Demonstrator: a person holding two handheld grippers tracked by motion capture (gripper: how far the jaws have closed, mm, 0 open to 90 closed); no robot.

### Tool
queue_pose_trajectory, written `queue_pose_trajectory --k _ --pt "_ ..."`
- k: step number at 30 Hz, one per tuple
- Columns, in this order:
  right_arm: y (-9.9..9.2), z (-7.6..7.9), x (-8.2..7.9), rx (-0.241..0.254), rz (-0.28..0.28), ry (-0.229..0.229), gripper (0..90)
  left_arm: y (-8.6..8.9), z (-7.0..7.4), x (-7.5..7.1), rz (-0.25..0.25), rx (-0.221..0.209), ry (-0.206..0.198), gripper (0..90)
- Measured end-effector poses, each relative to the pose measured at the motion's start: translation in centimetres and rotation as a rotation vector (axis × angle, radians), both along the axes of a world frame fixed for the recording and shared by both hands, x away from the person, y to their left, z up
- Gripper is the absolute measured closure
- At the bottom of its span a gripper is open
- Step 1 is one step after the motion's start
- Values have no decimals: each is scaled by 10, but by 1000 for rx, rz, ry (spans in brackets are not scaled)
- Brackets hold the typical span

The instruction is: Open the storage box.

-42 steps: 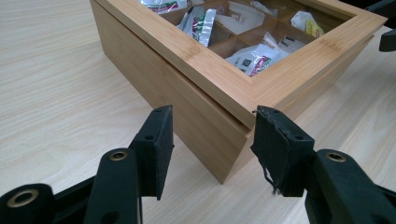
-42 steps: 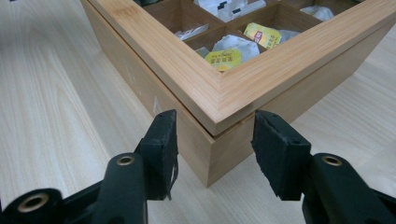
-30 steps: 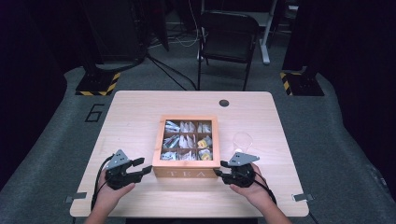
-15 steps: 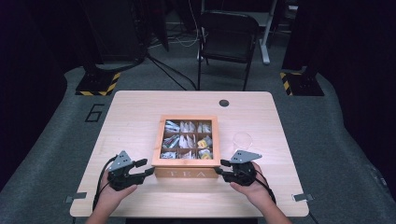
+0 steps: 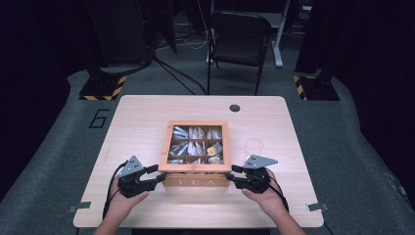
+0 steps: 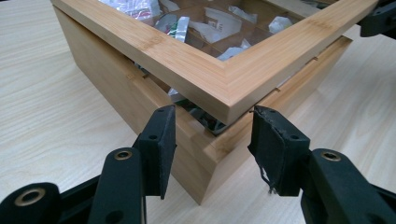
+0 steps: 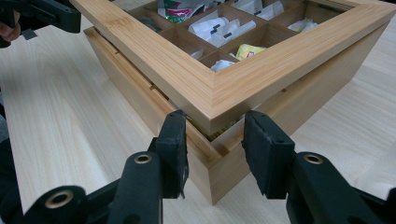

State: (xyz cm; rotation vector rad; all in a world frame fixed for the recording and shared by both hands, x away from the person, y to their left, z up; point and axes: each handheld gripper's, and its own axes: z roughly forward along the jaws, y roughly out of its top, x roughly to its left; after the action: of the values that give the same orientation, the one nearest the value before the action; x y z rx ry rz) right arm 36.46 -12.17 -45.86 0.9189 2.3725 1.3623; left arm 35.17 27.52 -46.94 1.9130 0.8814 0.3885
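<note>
Two grippers, one at each front corner of the wooden tea box (image 5: 196, 152); the box sits mid-table, nearer the person's edge, "TEA" face toward them.

Left gripper (image 5: 155, 176): at the box's front-left corner. In the left gripper view the jaws straddle the lid (image 6: 224, 79) corner, spread, one pad on each side of it. They look just beside the wood or barely touching; can't tell whether they press.

Box: glass-windowed lid is lifted slightly off the base at the front, with a gap visible under its frame. Compartments inside hold tea bags (image 5: 195, 146).

Right gripper (image 5: 236, 176): mirror position at the front-right corner. Jaws spread around the lid corner in the same way, and again no firm pinch is visible.

Why, my read: a corner on each side keeps the lift even, so the hinged lid goes up without twisting or dragging the base along. Pads sit at lid-frame height, not on the base, which fits prying the lid rather than carrying the box.

Views: the high view gives the layout, meaning the box against the table (image 5: 147, 122), both hands symmetric, and a clear plastic cup (image 5: 254, 146) just right of the box. It doesn't resolve the lid gap. The gripper views show that gap, the base slots and the pad-to-corner fit, each with the opposite gripper at the far corner.
</note>
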Motion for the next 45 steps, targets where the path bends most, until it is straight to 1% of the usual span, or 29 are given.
queue_pose_trajectory --k 3,4,7,9,11,12,13,14,17,18,19,20,21,22,23,24,27,29,32,33,36,39,40,41,42,45 --pt "0 1 1 5 5 -1 594 -3 2 1 11 -6 -7 496" --pt "0 1 1 7 5 -1 595 -4 3 1 14 1 -7 493" --pt "-1 2 1 13 4 -3 598 -7 4 1 25 25 -27 485" --pt "-1 3 1 11 5 -2 597 -8 6 1 16 31 -27 485" --pt "-1 3 1 14 7 -5 597 -10 7 1 18 36 -42 486" --pt "-1 4 1 15 1 -4 598 -10 8 1 13 36 -36 487" --pt "-1 4 1 24 1 -3 598 -10 9 2 16 36 -43 488" --pt "-1 5 2 27 3 -8 599 -10 10 2 14 25 -30 487" --pt "-2 6 2 36 1 -12 599 -10 11 3 12 23 -32 488" --pt "-2 6 2 37 1 -12 598 -9 13 4 0 32 -21 488" --pt "-2 6 2 36 1 -12 592 -8 13 4 -4 43 -25 488" --pt "-2 6 2 34 -1 -11 585 -9 13 4 7 34 -28 488" --pt "-2 7 2 32 1 -14 583 -9 14 5 0 34 -21 488" --pt "-2 7 2 36 -6 -16 583 -8 15 5 2 26 -23 488" --pt "-2 8 1 38 -12 -13 583 -8 16 6 -3 24 -15 488" --pt "-2 10 1 36 -12 -18 583 -8 17 6 2 13 -15 488" --pt "-4 15 0 42 -18 -28 579 -9 21 7 13 9 -16 488" --pt "-5 18 1 38 -20 -38 565 -9 23 8 16 4 -16 488" --pt "-6 22 3 39 -29 -31 538 -8 27 10 19 -11 -11 489" --pt "-6 23 5 34 -21 -40 530 -8 28 11 15 -8 -9 489" --pt "-4 25 7 25 -26 -46 526 -8 30 12 25 -13 -12 489" --pt "-3 26 9 11 -20 -63 513 -8 33 13 33 2 -24 489" --pt "-2 27 10 9 -26 -65 509 -9 33 13 40 -2 -26 488" --pt "-2 28 10 7 -25 -71 504 -8 34 13 38 8 -33 487" --pt "-1 29 11 7 -26 -77 498 -8 35 13 43 6 -40 488" --pt "-1 33 12 5 -23 -86 491 -8 39 13 37 18 -53 489"
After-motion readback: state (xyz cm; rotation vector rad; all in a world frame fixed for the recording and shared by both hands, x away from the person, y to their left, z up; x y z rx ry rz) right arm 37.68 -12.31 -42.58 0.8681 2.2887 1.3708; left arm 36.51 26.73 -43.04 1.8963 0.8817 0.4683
